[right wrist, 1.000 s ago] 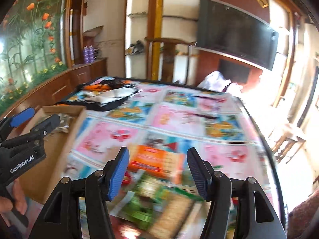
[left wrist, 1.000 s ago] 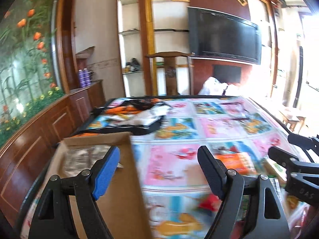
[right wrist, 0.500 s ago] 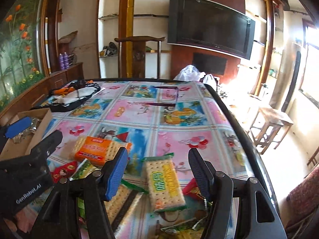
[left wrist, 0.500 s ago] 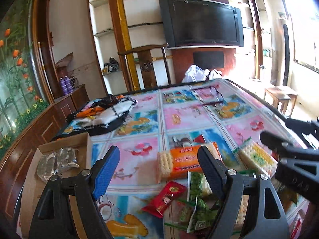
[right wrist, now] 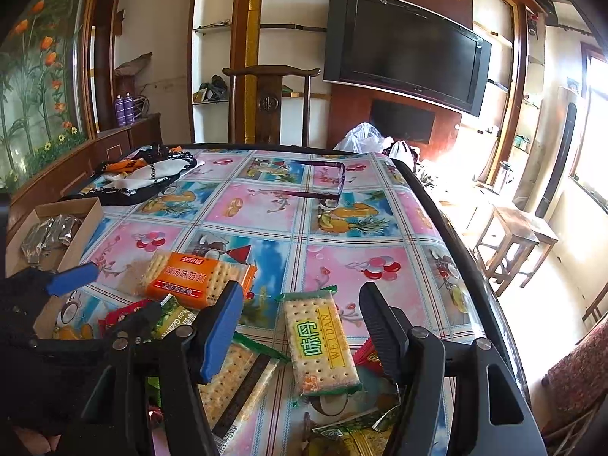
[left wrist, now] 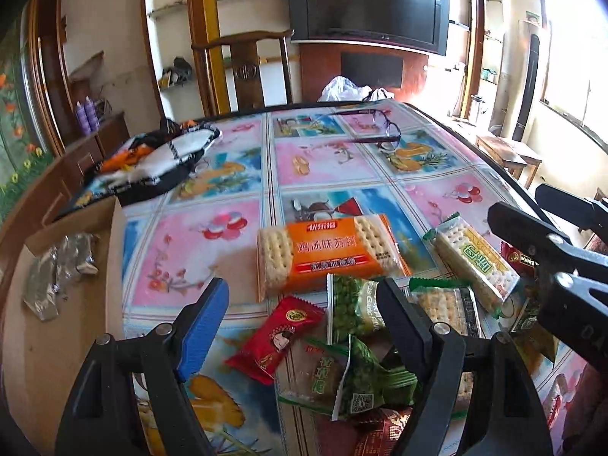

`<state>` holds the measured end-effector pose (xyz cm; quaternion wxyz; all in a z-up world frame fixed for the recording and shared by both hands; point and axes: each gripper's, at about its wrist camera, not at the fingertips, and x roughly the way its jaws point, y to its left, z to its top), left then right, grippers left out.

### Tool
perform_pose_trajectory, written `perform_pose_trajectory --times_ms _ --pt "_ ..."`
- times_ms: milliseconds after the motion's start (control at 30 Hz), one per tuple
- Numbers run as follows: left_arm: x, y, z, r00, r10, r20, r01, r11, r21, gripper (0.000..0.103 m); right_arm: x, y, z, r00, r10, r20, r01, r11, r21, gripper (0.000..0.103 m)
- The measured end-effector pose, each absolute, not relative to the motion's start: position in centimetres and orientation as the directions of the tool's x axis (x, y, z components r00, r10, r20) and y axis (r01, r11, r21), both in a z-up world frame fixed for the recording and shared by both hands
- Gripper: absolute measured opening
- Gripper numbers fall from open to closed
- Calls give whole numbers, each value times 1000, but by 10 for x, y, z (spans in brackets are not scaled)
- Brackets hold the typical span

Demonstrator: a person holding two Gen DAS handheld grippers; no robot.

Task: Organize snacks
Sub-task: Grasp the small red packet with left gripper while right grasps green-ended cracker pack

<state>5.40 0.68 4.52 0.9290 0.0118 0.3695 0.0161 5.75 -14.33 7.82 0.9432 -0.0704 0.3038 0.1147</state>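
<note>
A heap of snack packets lies on the near part of the flowered table (left wrist: 323, 159). My left gripper (left wrist: 304, 323) hangs open over a red packet (left wrist: 273, 336) and a green pea packet (left wrist: 353, 307), holding nothing. Just beyond lies an orange cracker pack (left wrist: 326, 252). My right gripper (right wrist: 302, 330) is open above a yellow-and-green cracker pack (right wrist: 323, 342), its pads apart from the wrapper. A cardboard box (left wrist: 76, 224) with silver packets (left wrist: 57, 269) stands at the table's left edge. The left gripper (right wrist: 110, 296) shows at the left of the right wrist view.
A pair of glasses (right wrist: 326, 186) lies mid-table and a black, white and orange bag (right wrist: 140, 178) at the far left. A wooden chair (right wrist: 269, 106) stands behind the table, with a stool (right wrist: 516, 235) to the right. The table's right edge (right wrist: 456, 250) drops off close by.
Both views have tipped down and the snack heap has come into sight. My left gripper swung right from over the box to the heap. Both stayed open.
</note>
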Motion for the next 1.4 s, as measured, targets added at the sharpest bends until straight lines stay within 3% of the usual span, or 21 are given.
perform_pose_trajectory --times_ms 333,500,567,700,1033,1167,1400 --pt "58 6 36 699 29 -715 -11 1000 30 77 52 -140 80 796 186 -576 -274 959 -69 70" --pt "65 3 25 657 -12 -754 25 1000 6 46 53 -140 80 792 191 -580 -277 959 -62 70" --pt "64 1 25 658 -20 -753 36 999 5 42 55 -142 80 785 202 -586 -280 959 -44 70" --pt "63 3 25 638 -101 -763 66 995 -76 22 61 -152 79 760 241 -604 -280 959 30 70" --pt "66 27 31 610 -204 -766 36 972 -230 23 87 -170 51 533 485 -693 -303 874 379 70" --pt "63 44 40 634 -224 -740 1 957 -289 25 88 -154 36 459 469 -754 -325 879 349 70" --pt "62 69 49 660 -208 -722 -58 944 -325 42 78 -121 18 438 343 -831 -396 904 164 73"
